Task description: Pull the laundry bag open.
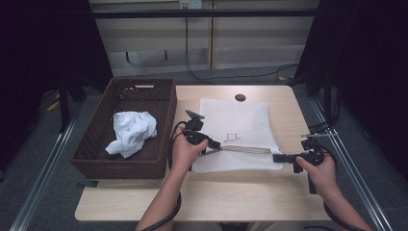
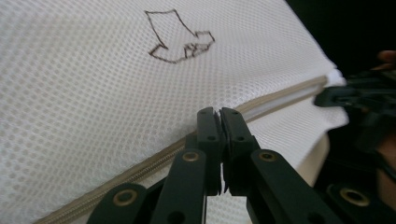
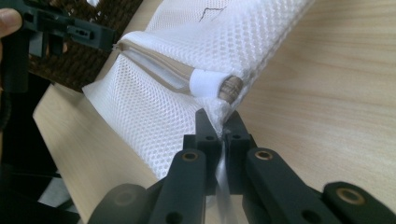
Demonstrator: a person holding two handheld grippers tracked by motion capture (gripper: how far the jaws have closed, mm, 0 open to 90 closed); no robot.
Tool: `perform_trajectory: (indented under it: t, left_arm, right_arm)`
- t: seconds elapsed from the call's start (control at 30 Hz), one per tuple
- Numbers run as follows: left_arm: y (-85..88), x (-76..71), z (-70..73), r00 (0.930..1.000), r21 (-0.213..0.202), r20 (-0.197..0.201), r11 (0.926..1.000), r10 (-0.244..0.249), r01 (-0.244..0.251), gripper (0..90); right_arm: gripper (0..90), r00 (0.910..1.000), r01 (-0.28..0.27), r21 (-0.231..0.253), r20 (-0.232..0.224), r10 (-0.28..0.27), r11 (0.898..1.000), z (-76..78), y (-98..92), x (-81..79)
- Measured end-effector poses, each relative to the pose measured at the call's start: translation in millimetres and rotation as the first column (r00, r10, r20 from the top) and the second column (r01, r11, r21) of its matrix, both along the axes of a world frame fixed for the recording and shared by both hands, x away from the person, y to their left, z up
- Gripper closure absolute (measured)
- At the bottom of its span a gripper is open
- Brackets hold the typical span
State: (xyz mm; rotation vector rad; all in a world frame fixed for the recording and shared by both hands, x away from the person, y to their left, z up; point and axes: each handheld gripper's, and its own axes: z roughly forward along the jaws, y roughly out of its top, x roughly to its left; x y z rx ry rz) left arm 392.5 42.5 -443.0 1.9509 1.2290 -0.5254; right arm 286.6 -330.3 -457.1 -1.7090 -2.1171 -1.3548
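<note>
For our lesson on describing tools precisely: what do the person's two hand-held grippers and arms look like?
The left hand-held gripper and the right hand-held gripper are black, each with two flat jaws on linked bars joined by brass-coloured rivets. A black cable trails from each along the forearm. The left one carries a grey three-cornered plate on top. The forearms are bare, with no sleeves in view.

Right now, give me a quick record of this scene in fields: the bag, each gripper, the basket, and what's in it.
bag: white mesh laundry bag flat on the table, zipper line along its near part
left gripper: shut on the bag at the zipper's left end
right gripper: shut on the bag's corner at the zipper's right end
basket: brown wicker basket left of the bag
contents: crumpled white cloth
</note>
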Motion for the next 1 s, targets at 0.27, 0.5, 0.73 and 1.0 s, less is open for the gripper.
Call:
perform_trajectory:
  t: [0.27, 0.5, 0.73, 1.0]
  left_arm:
    - [-1.0, -0.3, 0.9, 1.0000, 0.005, -0.001, 1.0000, 0.007, -0.007, 87.5]
    - [3.0, -0.5, 3.4, 0.9981, 0.069, 0.035, 0.9963, 0.050, -0.053, 87.6]
    - [5.9, 1.8, 1.9, 0.9996, 0.032, 0.001, 0.9991, 0.028, -0.028, 87.6]
    - [8.8, 2.3, 1.4, 0.9986, 0.026, -0.002, 0.9982, 0.053, -0.053, 87.5]
  right_arm:
    - [87.9, 0.9999, -0.013, 0.013, 0.003, 0.013, 1.000, 0.6, -1.4, -0.4]
    - [88.1, 1.0000, 0.005, -0.035, 0.007, -0.005, 0.999, 0.5, -1.7, -0.3]
    - [88.0, 0.9999, 0.005, -0.014, 0.013, -0.005, 1.000, 2.2, -10.6, -2.6]
    - [87.9, 1.0000, 0.004, 0.018, 0.001, -0.004, 1.000, -0.1, -11.8, -1.2]
